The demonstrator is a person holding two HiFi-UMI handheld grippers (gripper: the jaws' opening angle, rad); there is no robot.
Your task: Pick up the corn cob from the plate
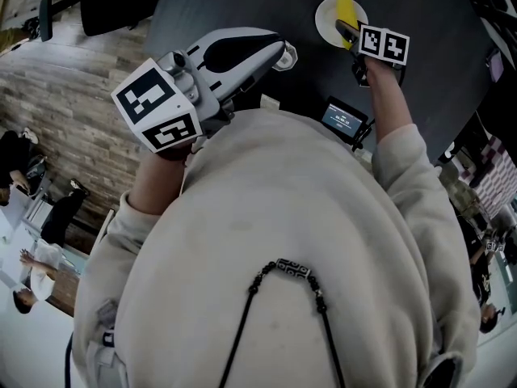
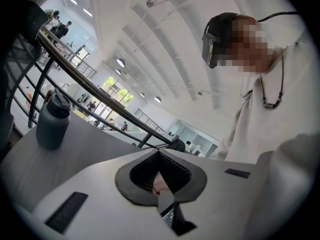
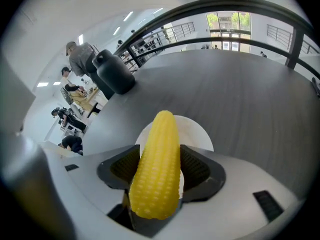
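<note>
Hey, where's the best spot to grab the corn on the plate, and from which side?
Grip the corn across its thick middle, from above, a pad on each long side. It lies on the plate and tapers toward the tip, so the middle should seat best.

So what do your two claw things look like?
The left claw and right claw are smooth light grey, with dark ribbed pads set in notched tips. Each carries a cube covered in black and white square markers. The sleeves are baggy and cream-coloured.
</note>
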